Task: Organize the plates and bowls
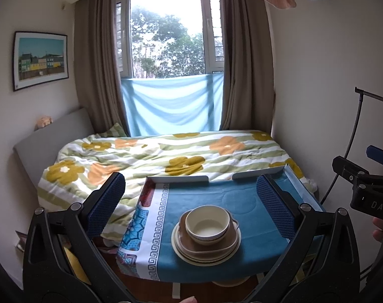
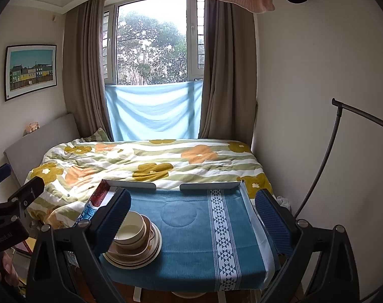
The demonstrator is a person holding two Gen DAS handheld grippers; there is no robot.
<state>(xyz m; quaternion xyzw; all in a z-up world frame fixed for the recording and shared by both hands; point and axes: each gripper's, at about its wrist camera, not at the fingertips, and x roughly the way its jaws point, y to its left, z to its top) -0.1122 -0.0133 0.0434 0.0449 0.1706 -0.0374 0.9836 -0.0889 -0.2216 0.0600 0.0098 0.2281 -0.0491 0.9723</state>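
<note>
A cream bowl [image 1: 208, 223] sits on top of a brown dish [image 1: 206, 246], which rests on stacked cream plates [image 1: 184, 252]. The stack stands on a small table with a blue cloth [image 1: 204, 194]. In the right wrist view the stack [image 2: 133, 240] is at the table's left, partly hidden behind my right gripper's left finger. My left gripper [image 1: 191, 202] is open and empty, held back from the stack, which shows between its fingers. My right gripper [image 2: 194, 217] is open and empty, to the right of the stack.
A bed with a flowered quilt [image 1: 166, 156] lies right behind the table. The table has raised grey rails [image 2: 209, 185] at its far edge. A curved black stand [image 2: 328, 156] rises at the right by the wall. The right gripper's body [image 1: 368, 189] shows at the left wrist view's right edge.
</note>
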